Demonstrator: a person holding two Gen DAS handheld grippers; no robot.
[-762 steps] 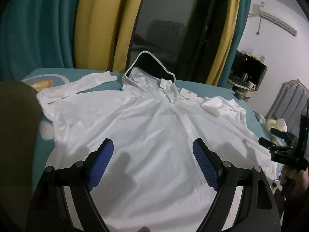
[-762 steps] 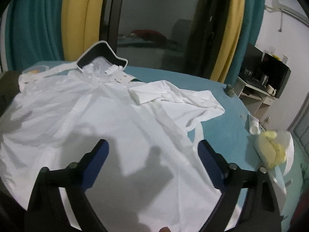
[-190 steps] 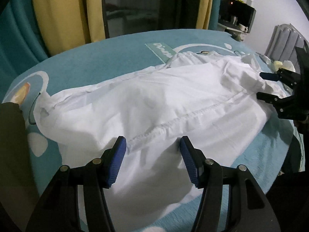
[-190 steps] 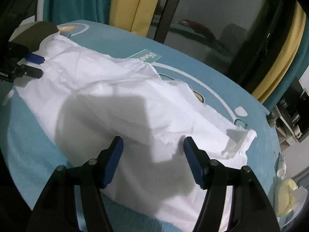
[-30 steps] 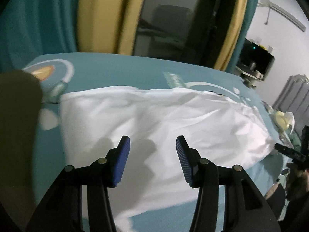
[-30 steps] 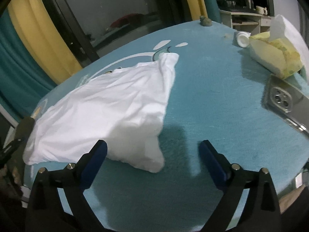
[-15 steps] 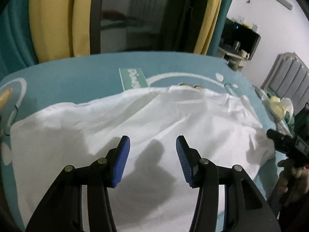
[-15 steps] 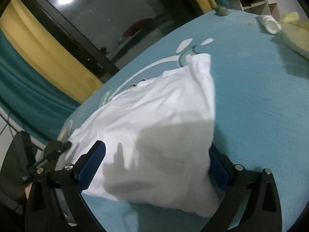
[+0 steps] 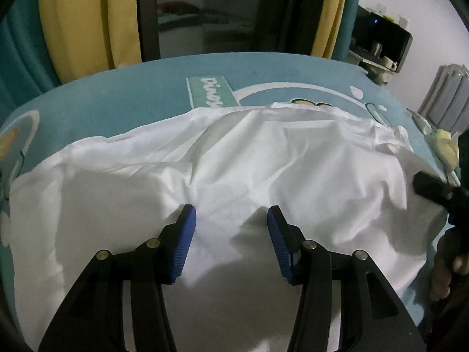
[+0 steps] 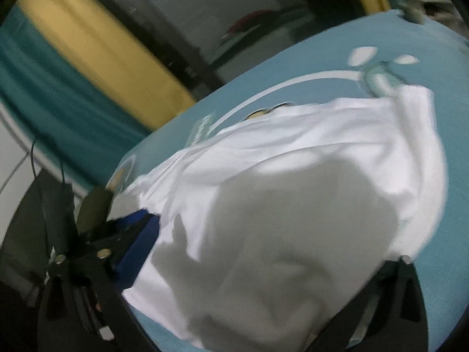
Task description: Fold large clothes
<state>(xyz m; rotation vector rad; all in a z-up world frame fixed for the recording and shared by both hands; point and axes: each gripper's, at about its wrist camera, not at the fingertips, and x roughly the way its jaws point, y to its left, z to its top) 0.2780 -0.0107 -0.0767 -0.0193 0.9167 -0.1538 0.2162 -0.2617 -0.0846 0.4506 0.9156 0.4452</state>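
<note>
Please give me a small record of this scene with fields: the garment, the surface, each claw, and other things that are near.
garment: white garment, folded into a long band, wrinkled
surface: teal printed cover
left claw: open, above the near part of the garment, nothing between the pads
right claw: jaws wide and just been closing, the garment's end bunched between them; grip cannot be told
near things: yellow item at the right edge; yellow and teal curtains behind

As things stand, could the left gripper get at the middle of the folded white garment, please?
Probably yes: the left gripper stands open right over the white garment, with nothing between its fingers and the cloth; the right gripper is off at the far end.
</note>
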